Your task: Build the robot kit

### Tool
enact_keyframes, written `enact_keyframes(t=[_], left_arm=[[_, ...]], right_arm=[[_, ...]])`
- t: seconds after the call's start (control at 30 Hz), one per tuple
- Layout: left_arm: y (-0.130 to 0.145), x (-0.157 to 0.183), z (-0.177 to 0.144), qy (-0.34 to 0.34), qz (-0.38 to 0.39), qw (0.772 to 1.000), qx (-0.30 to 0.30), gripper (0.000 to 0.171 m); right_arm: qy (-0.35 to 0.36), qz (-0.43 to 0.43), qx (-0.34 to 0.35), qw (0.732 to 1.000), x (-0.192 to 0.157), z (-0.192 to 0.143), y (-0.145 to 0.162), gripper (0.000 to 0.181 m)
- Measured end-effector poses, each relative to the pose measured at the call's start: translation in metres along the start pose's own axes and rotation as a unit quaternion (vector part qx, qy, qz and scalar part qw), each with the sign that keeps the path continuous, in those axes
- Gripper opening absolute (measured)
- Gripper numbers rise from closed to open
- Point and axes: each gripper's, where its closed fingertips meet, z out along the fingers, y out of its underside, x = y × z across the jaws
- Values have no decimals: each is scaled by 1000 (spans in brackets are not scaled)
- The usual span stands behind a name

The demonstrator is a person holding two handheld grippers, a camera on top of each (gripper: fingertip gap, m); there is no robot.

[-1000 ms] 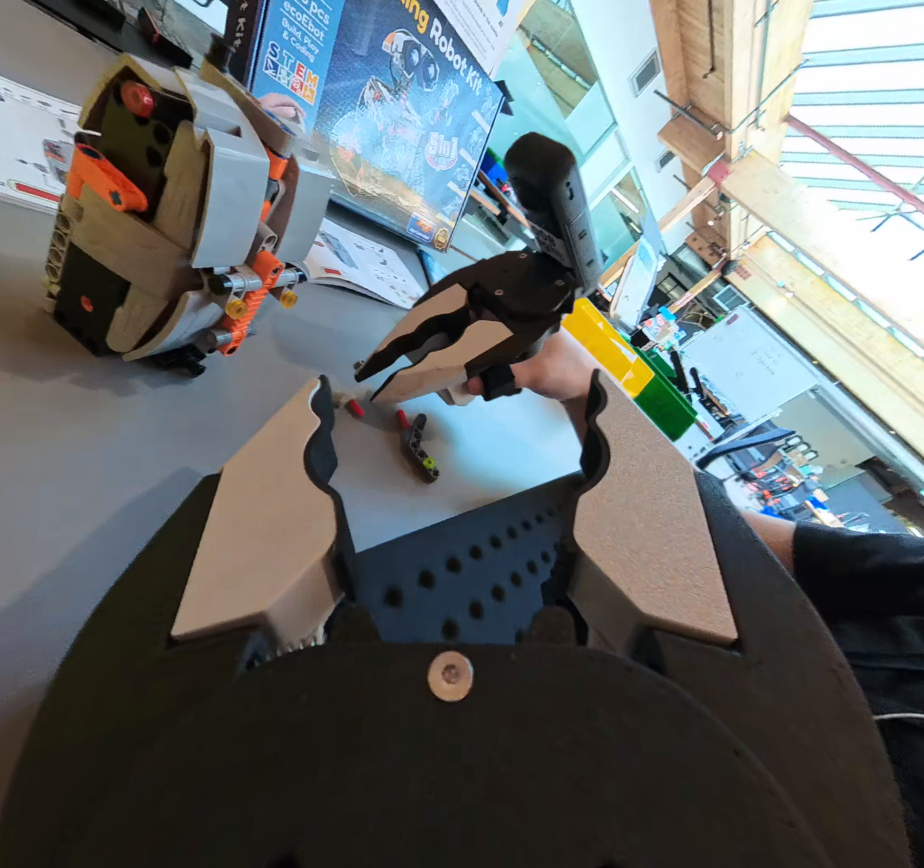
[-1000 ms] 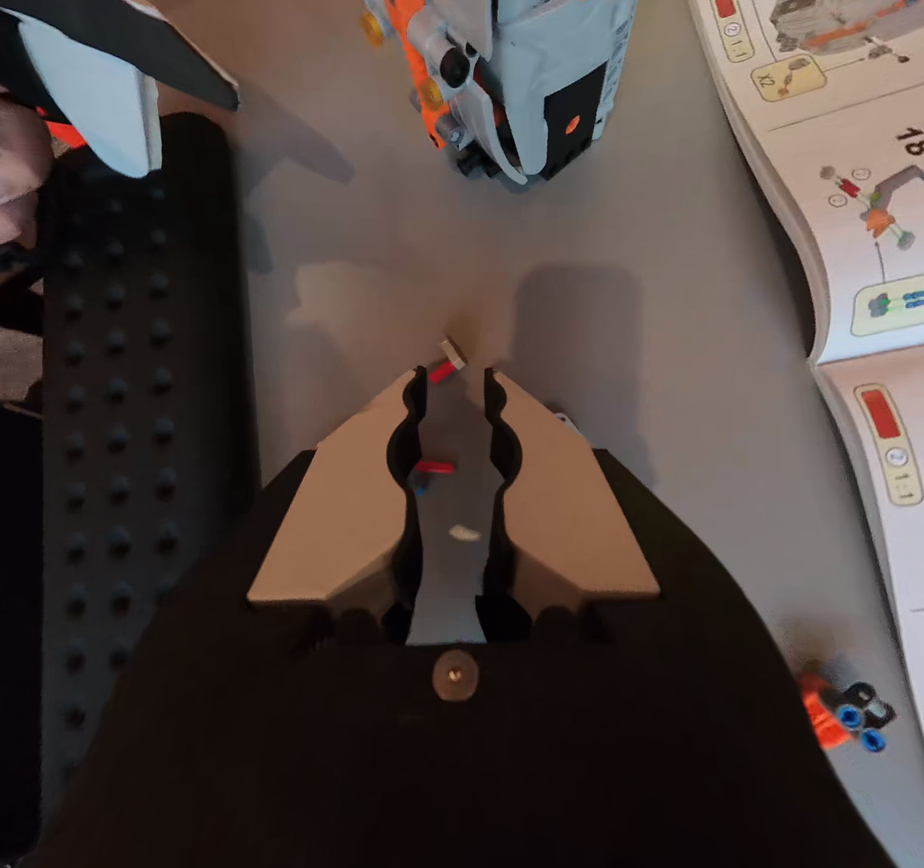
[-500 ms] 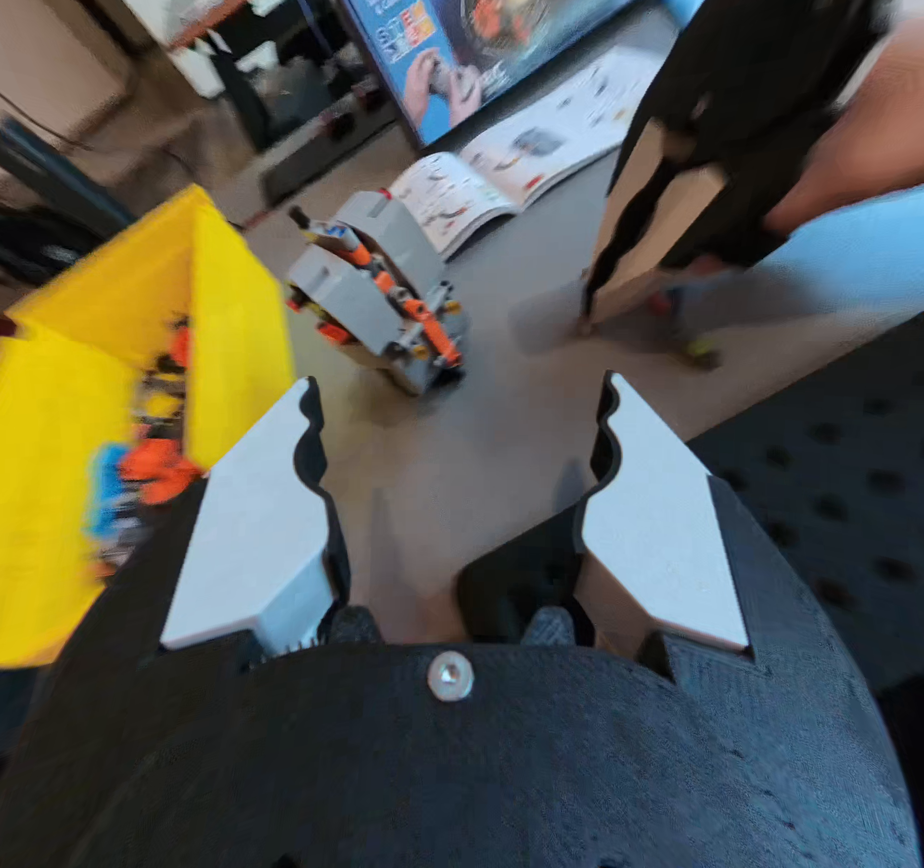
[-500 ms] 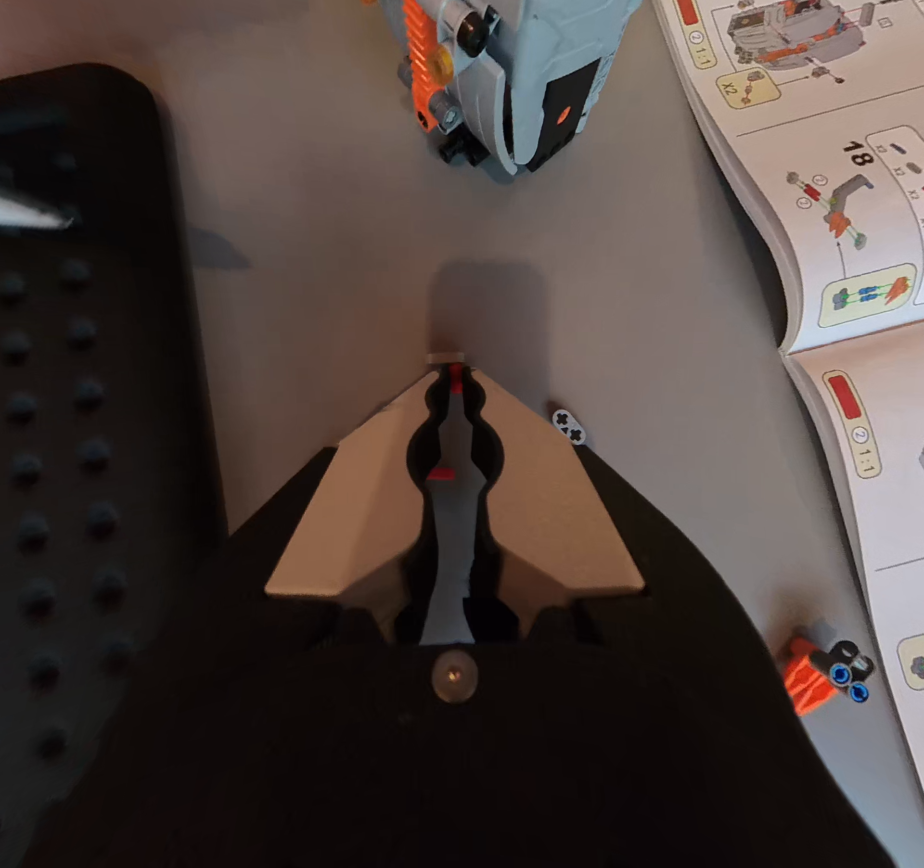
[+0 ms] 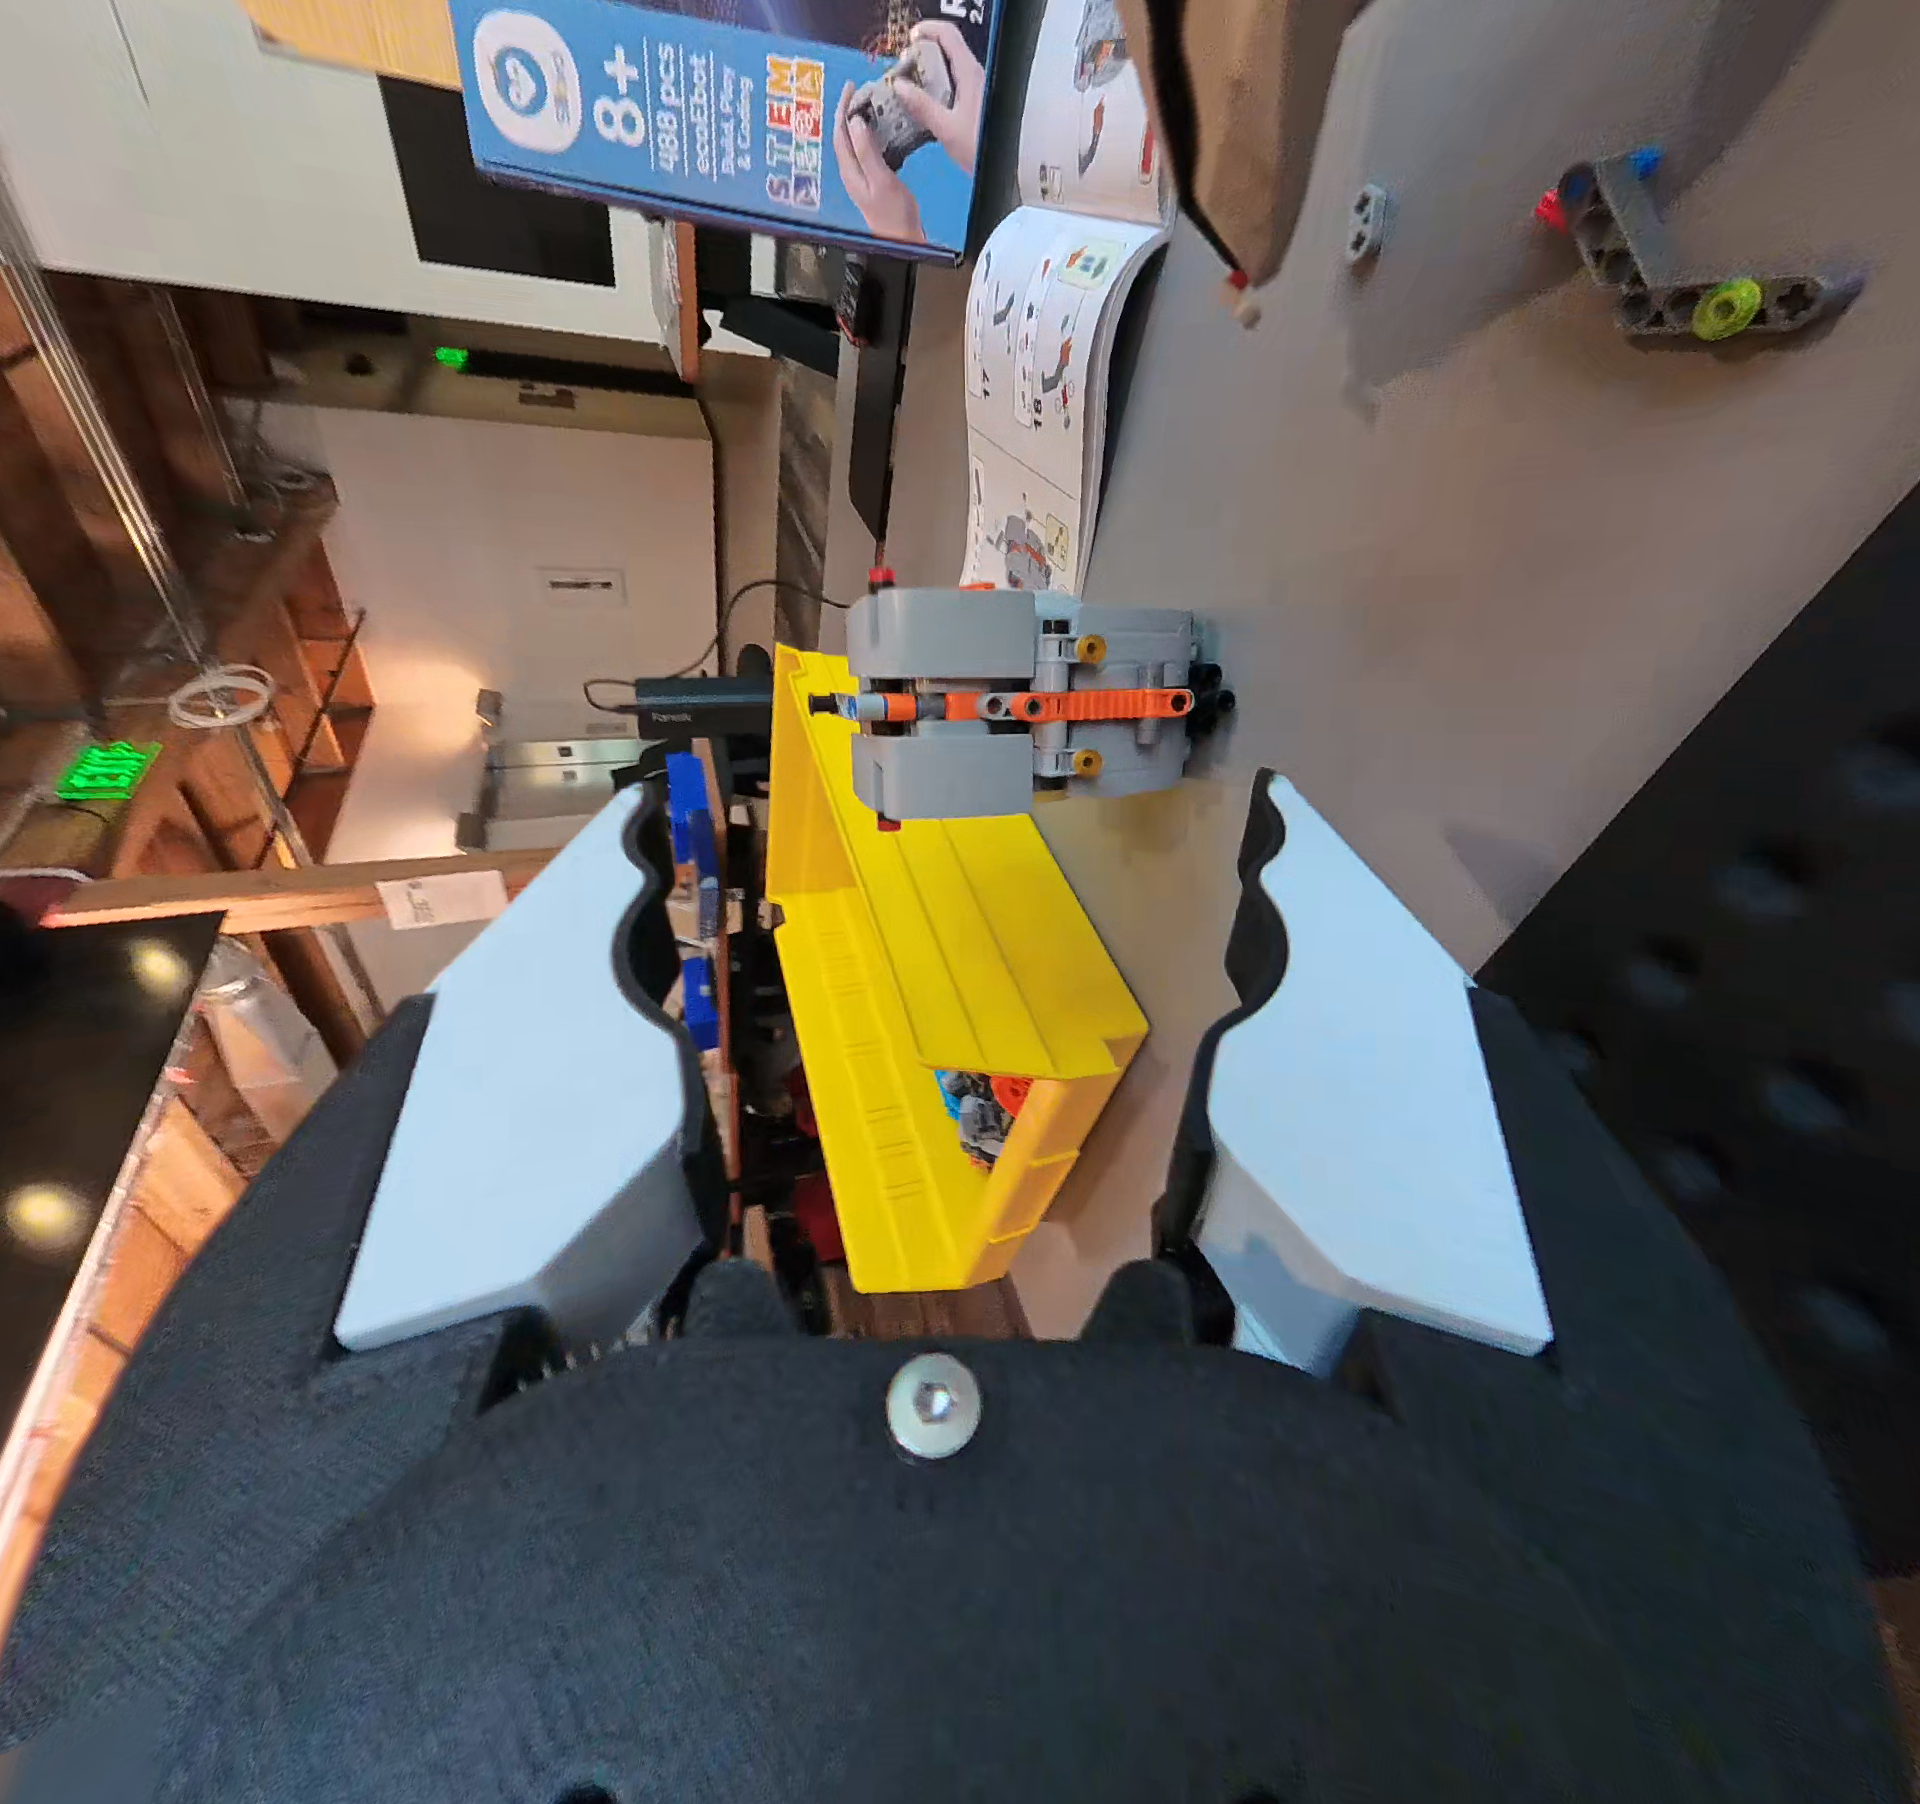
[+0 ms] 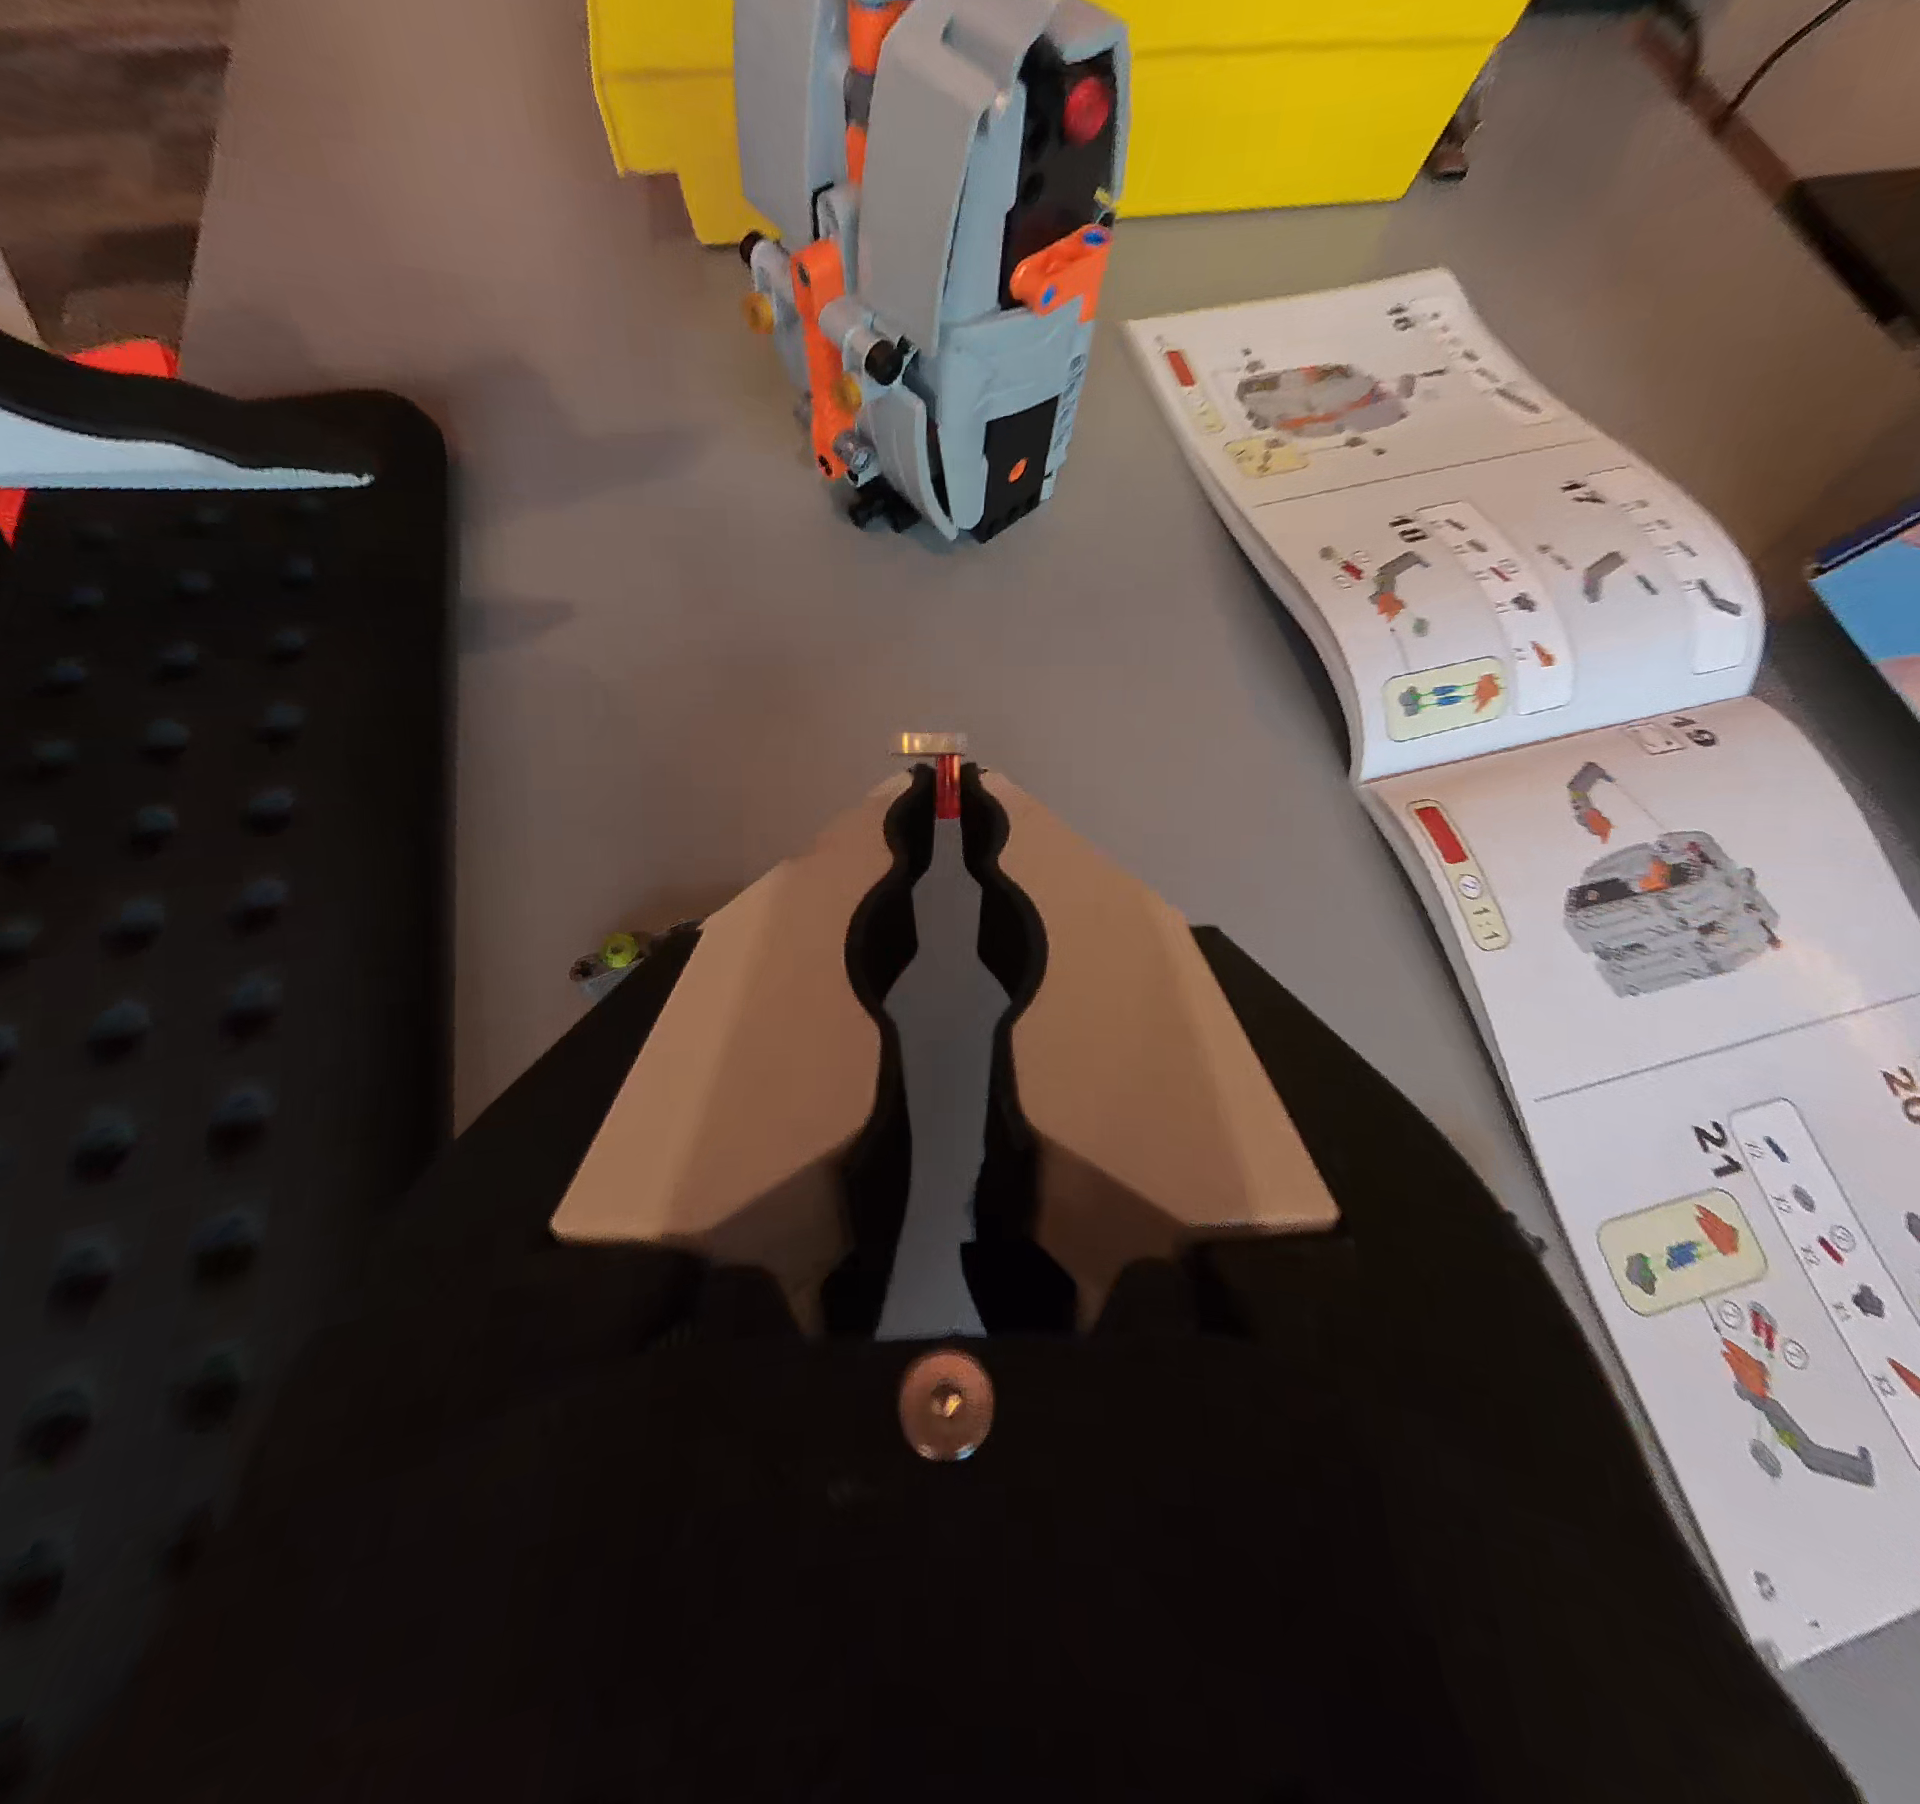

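Observation:
My right gripper (image 6: 943, 780) is shut on a small red pin (image 6: 947, 796) with a pale bush (image 6: 931, 742) on its end, held above the grey table (image 6: 675, 674). It also shows at the top of the left wrist view (image 5: 1236, 284). A grey and orange brick model (image 6: 935, 300) stands ahead of it. My left gripper (image 5: 945, 871) is open and empty, rolled sideways, facing the model (image 5: 1018, 705) and a yellow bin (image 5: 935, 1006). A grey angled beam with a yellow-green bush (image 5: 1683, 289) and a small grey connector (image 5: 1363, 222) lie on the table.
An open instruction booklet (image 6: 1455, 715) lies at the right. A black studded mat (image 6: 208, 819) lies at the left. The yellow bin (image 6: 1299, 40) holds loose parts behind the model. A blue kit box (image 5: 727, 71) stands at the back. The gap from one gripper's tips to the other's is roughly 12 cm.
My right gripper closed on the red pin and lifted it off the table. My left gripper swung away from the loose parts and rolled sideways, staying open.

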Motion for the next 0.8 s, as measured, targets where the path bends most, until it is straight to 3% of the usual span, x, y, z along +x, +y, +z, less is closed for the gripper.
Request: enact_keyframes(t=[0.2, 0.8], left_arm=[[-18, 1, -3, -7, 37, 999, 10, 108], [-25, 4, 1, -6, 51, 999, 10, 107]], right_arm=[[21, 8, 24, 999, 12, -16, 1, 4], [23, 14, 23, 999, 18, -15, 8, 4]])
